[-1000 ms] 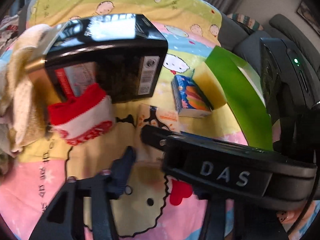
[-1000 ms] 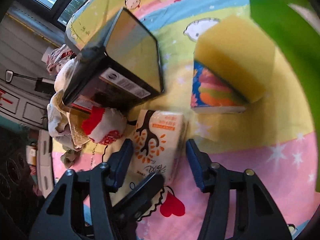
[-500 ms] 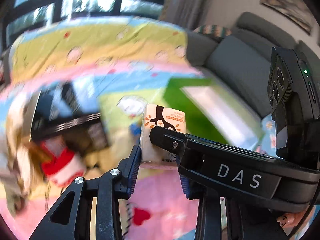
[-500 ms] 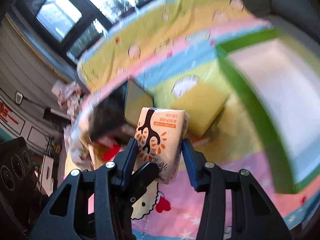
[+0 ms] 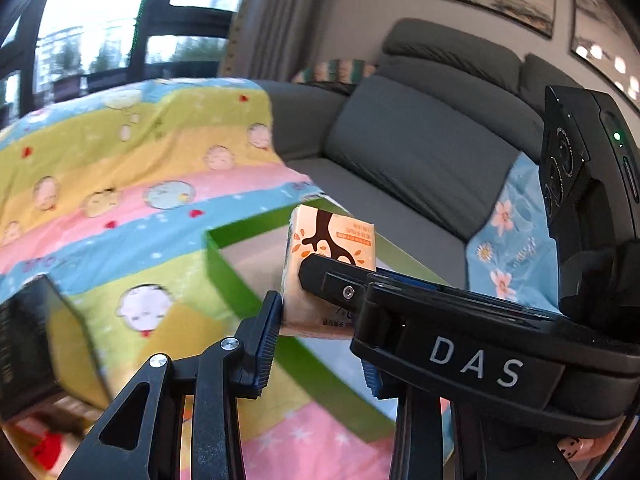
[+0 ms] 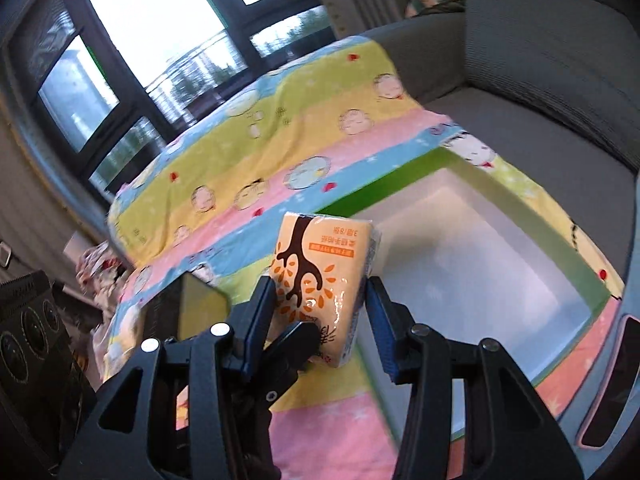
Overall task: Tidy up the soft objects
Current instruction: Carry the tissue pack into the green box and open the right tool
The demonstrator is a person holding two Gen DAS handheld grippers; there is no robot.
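Note:
An orange tissue pack (image 5: pixel 332 236) with a brown tree print is held in the air by both grippers. My left gripper (image 5: pixel 320 312) is shut on its lower part, and a finger (image 5: pixel 336 276) of the right gripper crosses in front of it. In the right wrist view my right gripper (image 6: pixel 320 300) is shut on the pack's (image 6: pixel 320 264) two sides, with a left finger (image 6: pixel 296 344) under it. The pack hangs over the near left corner of a green-rimmed box (image 6: pixel 400 188) with a white, empty inside.
A cartoon-print blanket (image 6: pixel 280 140) covers the surface beneath. A black box (image 5: pixel 24 340) and a yellow sponge (image 5: pixel 184 332) lie to the left of the green box (image 5: pixel 228 268). A grey sofa (image 5: pixel 420 140) stands behind, and a heap of clothes (image 6: pixel 96 268) lies at the far left.
The pack lay on the blanket between the open right fingers. Both grippers have closed on it, lifted it and carried it right, toward the green box.

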